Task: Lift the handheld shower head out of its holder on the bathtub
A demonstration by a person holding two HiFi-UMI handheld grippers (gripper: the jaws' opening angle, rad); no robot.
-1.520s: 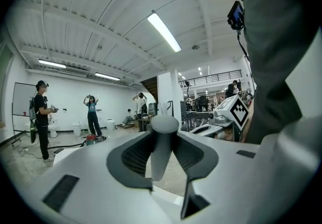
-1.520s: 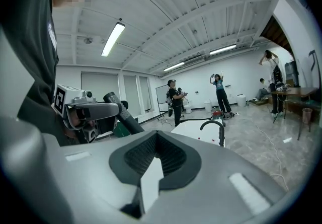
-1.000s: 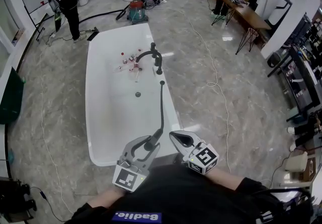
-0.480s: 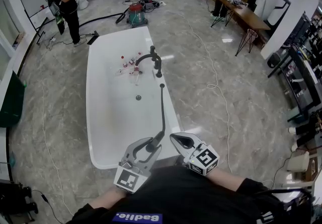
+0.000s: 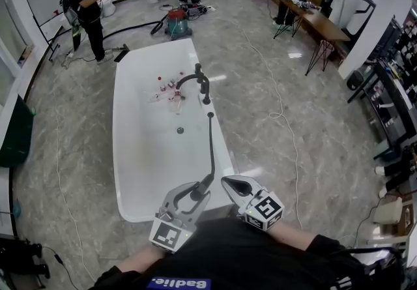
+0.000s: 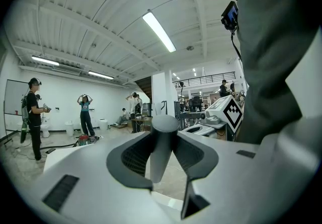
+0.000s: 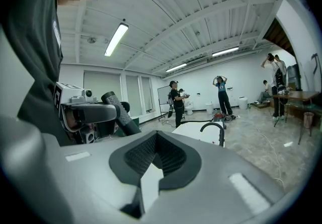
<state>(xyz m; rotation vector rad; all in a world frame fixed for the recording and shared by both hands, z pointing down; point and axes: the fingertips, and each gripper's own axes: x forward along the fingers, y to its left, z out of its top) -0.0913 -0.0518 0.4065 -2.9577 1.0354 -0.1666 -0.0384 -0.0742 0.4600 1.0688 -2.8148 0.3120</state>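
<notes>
At near end of bathtub (image 5: 140,171), L gripper (image 5: 193,192) is clamped on shower head handle (image 6: 162,147) w/ hose (image 5: 212,145) running back to tub rim, R gripper (image 5: 229,183) jaws together & empty; lift step judged approx. complete; next move req. firm grip, no hose strain.

floor (image 5: 339,171): grey marble, carries bathtub (image 5: 143,165), vacuum (image 5: 176,19), loose cable (image 5: 285,127) | bathtub: white, small bottles (image 5: 166,85) lying inside
</notes>
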